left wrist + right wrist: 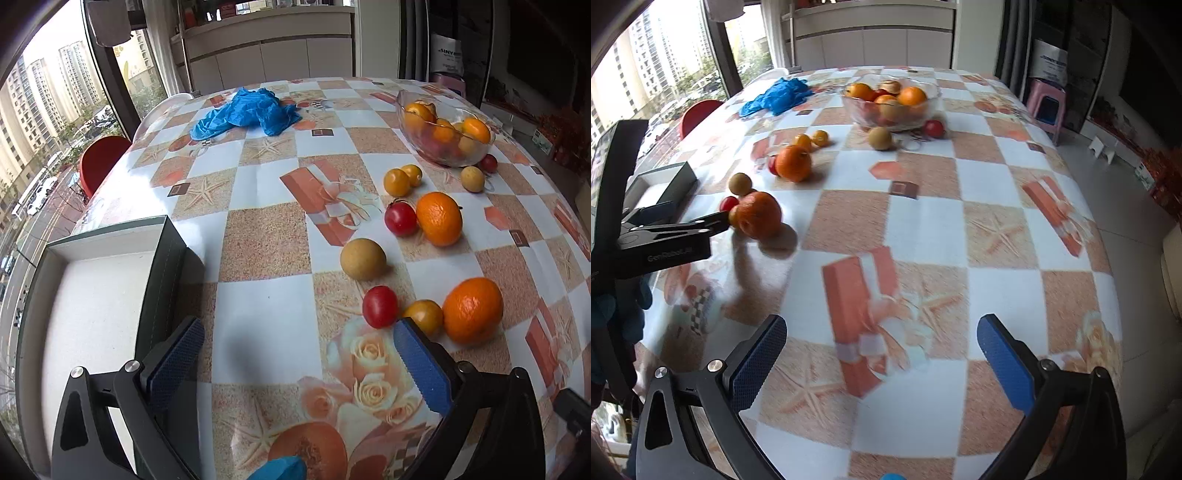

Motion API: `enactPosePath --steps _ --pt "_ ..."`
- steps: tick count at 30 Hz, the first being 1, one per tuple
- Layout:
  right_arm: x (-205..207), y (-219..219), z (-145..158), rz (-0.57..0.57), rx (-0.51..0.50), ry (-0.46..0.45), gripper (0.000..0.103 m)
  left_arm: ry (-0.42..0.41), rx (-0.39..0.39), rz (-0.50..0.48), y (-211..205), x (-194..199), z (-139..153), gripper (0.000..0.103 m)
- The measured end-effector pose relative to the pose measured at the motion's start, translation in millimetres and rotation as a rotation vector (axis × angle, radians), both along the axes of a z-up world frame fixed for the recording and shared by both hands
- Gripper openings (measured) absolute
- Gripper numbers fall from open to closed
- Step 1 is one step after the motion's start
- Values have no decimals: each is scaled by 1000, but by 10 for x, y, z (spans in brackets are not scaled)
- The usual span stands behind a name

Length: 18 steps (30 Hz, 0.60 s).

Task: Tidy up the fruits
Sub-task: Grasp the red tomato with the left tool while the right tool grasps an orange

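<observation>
Left claw (299,362) wide open, empty, low over table (258,229) near its left edge; "GenRobot.AI" legible on body. Right claw (882,358) likewise agape, holding nothing. Loose on table: two oranges (472,310), three red tomatoes (380,307), two brown round fruits (363,259), three small yellow-orange ones (396,182). Farther, near far right corner: one glass bowl (461,157), fruit-filled.

this was a home, the dining corner of a high-rise flat. a table (266,236) wore a wipe-clean cloth printed with starfish, roses and gift boxes, and a glass bowl (443,129) of fruit stood on it. white cabinets (266,55) lined the far wall under a shelf of small items. a tall window (48,122) looked down on apartment towers and a street with parked cars. a red chair (99,166) sat at the table's edge, and a pink plastic stool (1047,105) stood on the tiled floor.
</observation>
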State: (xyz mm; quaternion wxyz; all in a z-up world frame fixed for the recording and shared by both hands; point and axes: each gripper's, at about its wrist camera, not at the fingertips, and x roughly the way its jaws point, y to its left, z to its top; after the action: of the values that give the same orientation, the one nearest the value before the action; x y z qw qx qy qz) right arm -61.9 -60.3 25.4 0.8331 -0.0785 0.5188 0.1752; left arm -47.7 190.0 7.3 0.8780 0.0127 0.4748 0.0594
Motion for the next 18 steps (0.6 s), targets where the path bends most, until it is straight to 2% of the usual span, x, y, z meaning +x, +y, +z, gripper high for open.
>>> enactPosePath --steps 2,6,12,14,18 --pt "76 188 -10 36 3 7 103 25 -12 6 18 67 -53 103" --pt "201 431 -15 86 24 22 103 20 -76 13 97 117 -86 103" --pt "319 721 -75 168 45 24 101 16 -78 -25 93 141 -90 103" --pt "343 826 -88 199 44 20 98 38 -85 -35 104 177 -91 103" --pt "386 1017 -146 253 30 21 84 53 -82 -42 138 182 -86 103"
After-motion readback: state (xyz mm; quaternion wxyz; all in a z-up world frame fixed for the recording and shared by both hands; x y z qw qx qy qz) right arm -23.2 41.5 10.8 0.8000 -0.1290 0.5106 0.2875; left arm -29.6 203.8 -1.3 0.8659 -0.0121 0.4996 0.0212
